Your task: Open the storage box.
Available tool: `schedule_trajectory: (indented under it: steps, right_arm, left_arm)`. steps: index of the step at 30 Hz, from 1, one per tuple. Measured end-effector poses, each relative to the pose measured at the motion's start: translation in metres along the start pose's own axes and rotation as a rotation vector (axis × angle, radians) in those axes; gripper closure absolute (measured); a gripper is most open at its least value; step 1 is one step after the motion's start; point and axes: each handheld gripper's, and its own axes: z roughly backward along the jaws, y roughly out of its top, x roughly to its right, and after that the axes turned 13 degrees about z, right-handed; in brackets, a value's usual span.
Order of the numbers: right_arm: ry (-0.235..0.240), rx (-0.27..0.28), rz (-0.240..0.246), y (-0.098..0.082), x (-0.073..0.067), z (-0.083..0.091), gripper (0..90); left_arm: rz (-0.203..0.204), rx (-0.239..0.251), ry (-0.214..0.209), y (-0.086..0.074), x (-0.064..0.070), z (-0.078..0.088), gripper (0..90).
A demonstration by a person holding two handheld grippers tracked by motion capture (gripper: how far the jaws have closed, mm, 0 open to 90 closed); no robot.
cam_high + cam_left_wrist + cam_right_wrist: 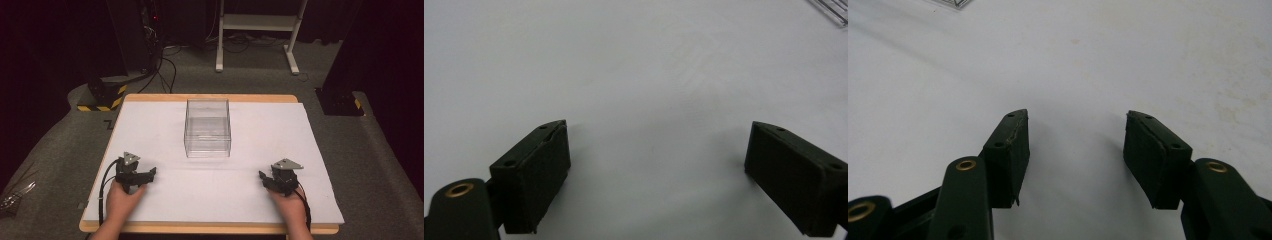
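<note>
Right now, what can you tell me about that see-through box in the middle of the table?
The clear box looks like transparent plastic, with four straight walls, a flat base and an open top. It seems empty. It stands upright on the white sheet that covers the table, near the middle and slightly toward the far edge. Nothing touches it except the sheet beneath. A corner of it also peeks into the top of each gripper view. Both grippers rest well short of it, near the person's edge of the table.

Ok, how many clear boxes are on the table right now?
1. A single clear box stands at the middle of the white table, toward the far side, apart from the left gripper and right gripper. Nothing looks hidden.
</note>
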Motion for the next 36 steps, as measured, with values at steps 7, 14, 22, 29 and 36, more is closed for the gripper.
schedule_trajectory:
  steps: [7,14,22,29,36]
  right_arm:
    - [-0.008,0.003,0.017,0.0,-0.002,0.001,43.3]
    - [0.0,0.002,0.017,0.0,-0.001,0.0,42.3]
    - [-0.003,0.0,0.009,0.0,0.0,0.0,39.6]
    - [-0.024,0.038,-0.004,-0.001,0.0,0.005,38.6]
    - [-0.02,0.079,0.031,0.002,-0.005,0.011,37.7]
  left_arm:
    - [0.004,-0.007,-0.008,0.0,-0.001,0.0,11.2]
    - [0.005,-0.006,-0.006,0.0,0.0,0.0,11.2]
    - [0.005,-0.007,-0.006,0.0,-0.001,0.0,11.2]
    - [0.004,-0.004,-0.006,0.0,-0.001,0.0,11.3]
    - [0.004,-0.004,-0.006,0.0,0.0,0.0,11.3]
